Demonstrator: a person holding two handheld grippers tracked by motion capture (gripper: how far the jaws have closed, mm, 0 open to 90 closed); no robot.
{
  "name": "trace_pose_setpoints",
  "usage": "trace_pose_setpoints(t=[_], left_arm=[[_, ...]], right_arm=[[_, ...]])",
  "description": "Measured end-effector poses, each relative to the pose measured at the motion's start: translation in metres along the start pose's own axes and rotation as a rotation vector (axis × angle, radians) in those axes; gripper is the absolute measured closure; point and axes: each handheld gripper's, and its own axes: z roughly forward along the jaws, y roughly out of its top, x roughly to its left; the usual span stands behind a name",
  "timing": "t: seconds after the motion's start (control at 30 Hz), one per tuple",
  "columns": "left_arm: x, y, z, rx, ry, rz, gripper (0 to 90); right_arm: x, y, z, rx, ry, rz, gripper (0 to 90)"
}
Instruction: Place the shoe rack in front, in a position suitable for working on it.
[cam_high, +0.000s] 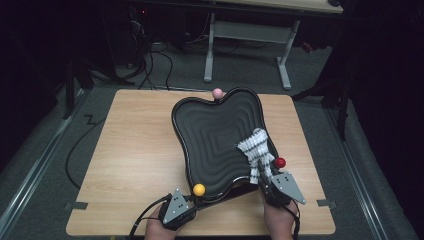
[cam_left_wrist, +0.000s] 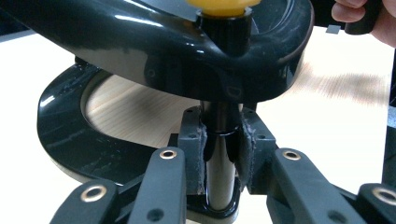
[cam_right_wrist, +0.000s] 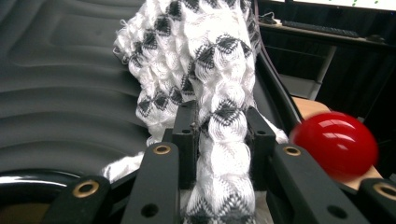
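Right hand-held gripper (cam_right_wrist: 219, 140) clenched on a bunched white-and-black knitted cloth (cam_right_wrist: 205, 70) — cloth running straight ahead from the jaws, up and over the near right rim onto the ribbed black tray (cam_high: 210, 135). Long axis roughly in line with the gripper, pointing toward the tray's middle. Red knob (cam_right_wrist: 334, 144) just beside, to the right. Left hand-held gripper (cam_left_wrist: 219, 154) closed around the black post (cam_left_wrist: 219, 177) under the yellow knob (cam_left_wrist: 219, 5), steadying the tray on the worktop (cam_high: 135, 150). Right hand clearly nearer the cloth.
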Motion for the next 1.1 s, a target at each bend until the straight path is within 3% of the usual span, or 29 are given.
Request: trace_pose_setpoints(t=[0.43,0.63,0.83,1.0,1.1], left_arm=[[0.001,0.000,0.001,0.002,-0.007,0.003,74.0],[-0.008,0.009,0.006,0.047,-0.024,0.034,73.8],[-0.015,0.005,0.010,0.002,-0.031,-0.020,74.3],[-0.012,0.004,0.008,-0.010,-0.059,-0.009,73.6],[-0.009,0.002,0.006,-0.008,-0.081,-0.026,71.0]], right_arm=[[-0.007,-0.005,-0.001,0.001,-0.020,-0.002,71.3],[-0.015,-0.004,-0.002,0.016,-0.025,0.032,71.7],[-0.023,-0.006,-0.002,0.013,-0.015,0.067,72.3],[-0.028,-0.006,-0.001,0.011,0.018,0.100,73.0],[-0.029,-0.006,-0.001,0.008,0.028,0.107,72.9]])
